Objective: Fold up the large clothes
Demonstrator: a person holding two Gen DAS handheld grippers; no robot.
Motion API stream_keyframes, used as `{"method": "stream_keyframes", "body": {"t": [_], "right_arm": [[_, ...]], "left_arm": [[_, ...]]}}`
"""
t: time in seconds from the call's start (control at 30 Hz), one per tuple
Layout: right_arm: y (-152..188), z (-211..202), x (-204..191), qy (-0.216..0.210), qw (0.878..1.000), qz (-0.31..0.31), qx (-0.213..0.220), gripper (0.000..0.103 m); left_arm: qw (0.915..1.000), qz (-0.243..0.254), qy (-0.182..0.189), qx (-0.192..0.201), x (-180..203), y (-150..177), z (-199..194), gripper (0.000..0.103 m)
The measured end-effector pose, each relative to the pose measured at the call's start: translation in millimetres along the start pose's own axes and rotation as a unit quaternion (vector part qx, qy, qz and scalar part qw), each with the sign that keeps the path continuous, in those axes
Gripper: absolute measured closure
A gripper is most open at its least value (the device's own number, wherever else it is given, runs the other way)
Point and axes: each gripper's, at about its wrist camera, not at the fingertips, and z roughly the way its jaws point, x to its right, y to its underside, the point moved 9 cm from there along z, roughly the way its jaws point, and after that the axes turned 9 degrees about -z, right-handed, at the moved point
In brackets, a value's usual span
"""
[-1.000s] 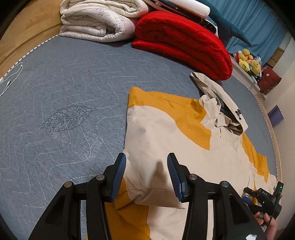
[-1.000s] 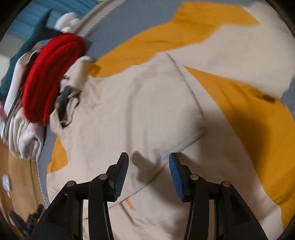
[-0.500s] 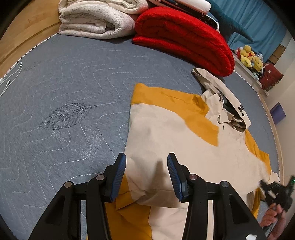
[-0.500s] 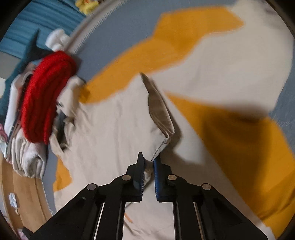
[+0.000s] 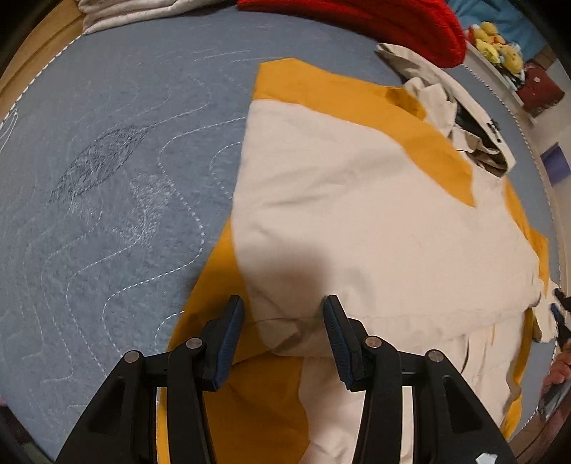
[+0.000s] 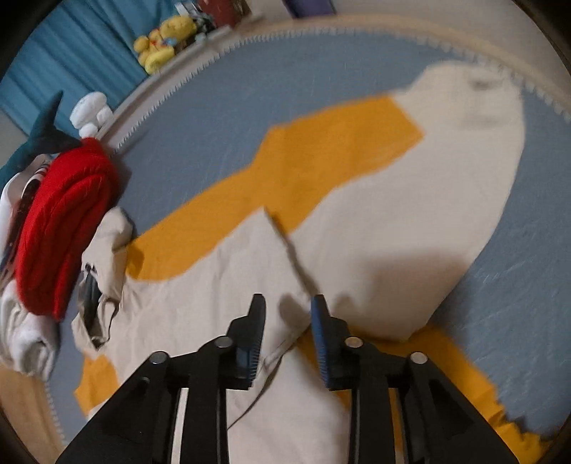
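Note:
A large cream and mustard-yellow hooded jacket (image 5: pixel 374 221) lies spread on the blue-grey quilted bed (image 5: pixel 107 178). Its hood (image 5: pixel 474 135) points to the far right. My left gripper (image 5: pixel 283 314) is open, with a folded cream edge of the jacket between its fingers. In the right wrist view the jacket (image 6: pixel 374 228) fills the middle, one sleeve stretched toward the bed's far edge. My right gripper (image 6: pixel 287 314) is open just over a cream fold edge and holds nothing. The right gripper also shows at the right edge of the left wrist view (image 5: pixel 558 321).
A rolled red blanket (image 5: pixel 374 25) and a folded pale blanket (image 5: pixel 142 10) lie at the head of the bed. Yellow plush toys (image 6: pixel 160 46) sit beyond the bed by a teal curtain (image 6: pixel 71 71). Wooden floor (image 5: pixel 32 43) borders the bed's left side.
My right gripper had shut on a cream fold and lifted it; now it has opened and the fold lies flat. My left gripper has moved lower and closer to the jacket, still open.

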Motion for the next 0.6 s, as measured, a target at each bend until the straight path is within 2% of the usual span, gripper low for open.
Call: {"method": "stream_keyframes", "body": {"t": [0.03,0.1,0.17,0.23,0.33,0.37,0.43,0.5,0.6], "right_arm": [[-4,-7,-3,0.000,1.000,-0.009,0.018,0.071],[-7,-10,-19,-0.025,0.999,-0.033,0.031,0.060],[0,2,-37,-0.070,0.996,-0.053,0.001,0.056],[18,29,-49,-0.102,0.990,-0.070,-0.066,0.056],[37,60,-40,-0.082,0.984,-0.083,-0.135,0.056],[38,61,-40,-0.084,0.983,-0.087,-0.136,0.056],[35,57,-43,-0.080,0.983,-0.097,-0.132,0.056],[32,51,-47,-0.077,0.983,-0.108,-0.123,0.056],[34,50,-44,-0.064,0.983,-0.118,-0.126,0.056]], "left_arm": [[1.0000,0.000,-0.001,0.006,0,-1,-2,0.060],[0.9998,0.008,0.004,0.015,4,-1,-5,0.060],[0.9997,0.009,0.018,0.015,6,1,-2,0.060],[0.9999,0.001,0.014,-0.005,-1,8,11,0.060],[0.9999,0.008,-0.008,-0.004,-4,7,9,0.060],[0.9999,0.010,-0.009,0.000,-3,5,5,0.060],[0.9997,0.010,0.018,0.013,3,1,-6,0.060],[0.9992,0.006,0.039,0.006,5,4,-4,0.060],[0.9993,0.001,0.027,-0.026,-1,16,15,0.060]]}}
